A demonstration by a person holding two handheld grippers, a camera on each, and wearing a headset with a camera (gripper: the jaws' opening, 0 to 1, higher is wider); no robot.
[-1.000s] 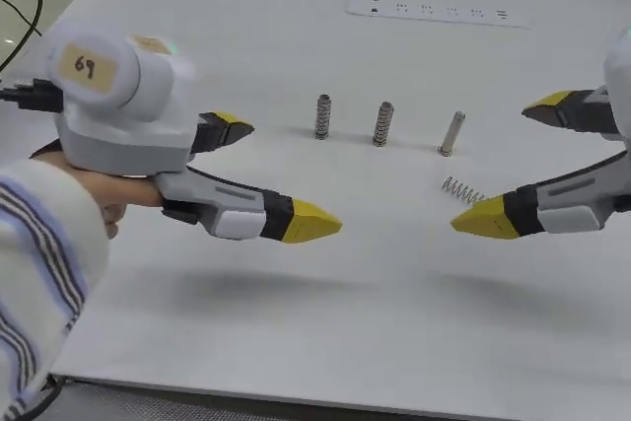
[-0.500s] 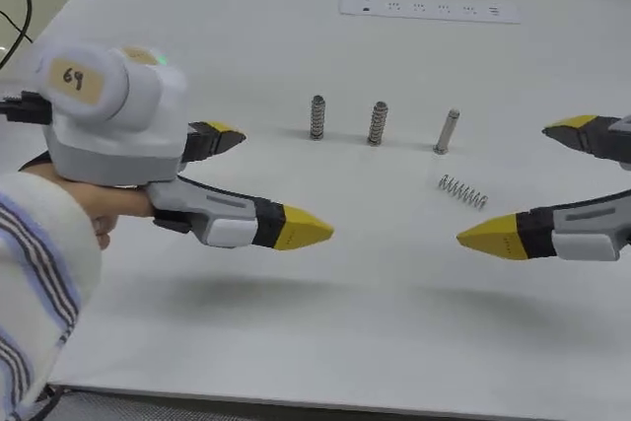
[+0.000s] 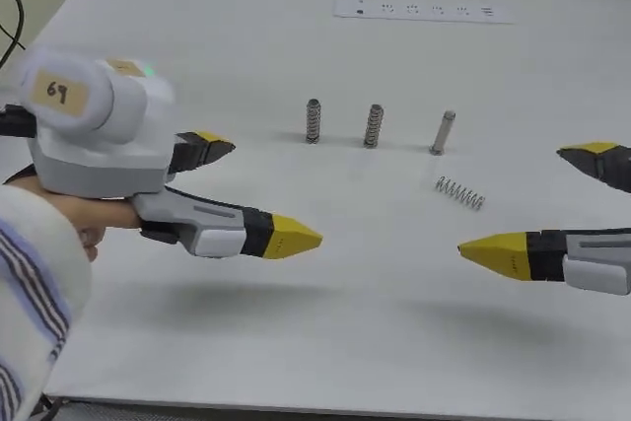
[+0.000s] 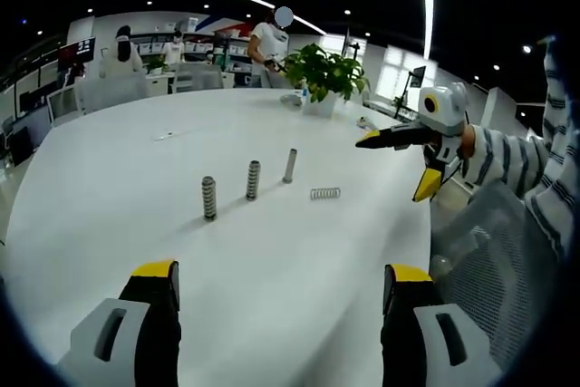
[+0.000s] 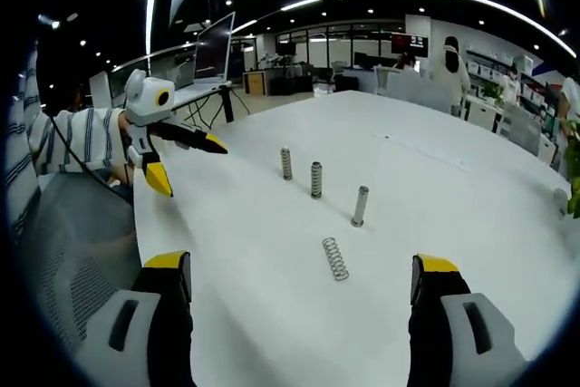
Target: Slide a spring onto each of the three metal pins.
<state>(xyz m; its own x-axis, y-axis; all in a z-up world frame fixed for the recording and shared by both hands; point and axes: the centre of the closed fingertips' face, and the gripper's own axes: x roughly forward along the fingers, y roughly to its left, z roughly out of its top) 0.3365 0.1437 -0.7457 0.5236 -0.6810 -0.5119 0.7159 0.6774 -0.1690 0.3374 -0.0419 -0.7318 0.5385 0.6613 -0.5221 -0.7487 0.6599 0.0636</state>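
Left gripper (image 3: 274, 193) and right gripper (image 3: 513, 199): jaws spread wide, holding nothing. Left pin (image 3: 313, 120) and middle pin (image 3: 374, 126) carry springs. Right pin (image 3: 443, 132) is bare. Loose spring (image 3: 459, 192) lies flat on the table (image 3: 394, 322) (just near-side of the bare pin).

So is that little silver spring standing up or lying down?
Lying down. The loose silver coil spring rests on its side on the white table, near the bare upright metal pin, not on it.

Yellow-tipped grey left gripper (image 3: 274, 193), striped sleeve (image 3: 30, 273)
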